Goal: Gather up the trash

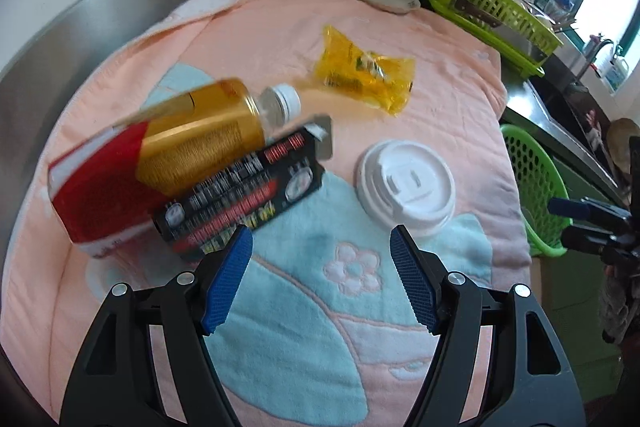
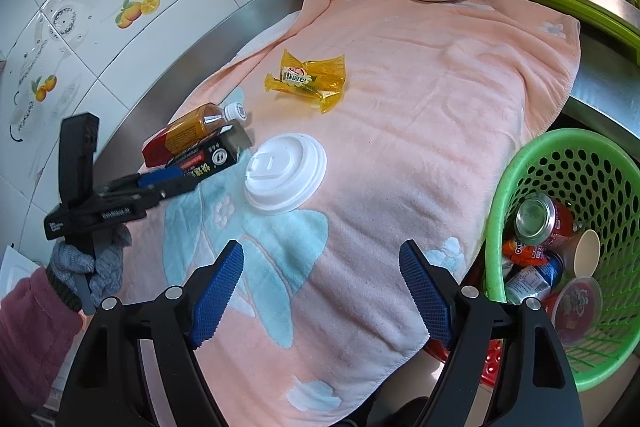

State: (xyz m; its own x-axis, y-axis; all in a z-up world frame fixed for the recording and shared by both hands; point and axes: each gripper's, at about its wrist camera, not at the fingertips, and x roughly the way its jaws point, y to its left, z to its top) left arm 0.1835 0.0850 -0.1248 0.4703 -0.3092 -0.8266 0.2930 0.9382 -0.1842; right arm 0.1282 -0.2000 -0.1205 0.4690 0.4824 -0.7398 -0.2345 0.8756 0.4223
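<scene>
Left hand-held gripper [image 1: 321,239] hangs wide open and empty, closing in on the black carton [image 1: 244,195] and amber bottle [image 1: 208,131], with a white lid [image 1: 406,183] and yellow wrapper [image 1: 364,69] on the towel [image 1: 440,107]. Over on the right view, right hand-held gripper [image 2: 321,255] is open and empty too; the green basket [image 2: 504,187] already holds cans, so four pieces look left.

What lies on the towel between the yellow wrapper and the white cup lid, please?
Nothing: between the yellow wrapper and the white cup lid only bare pink towel shows, clearest in the right wrist view.
</scene>
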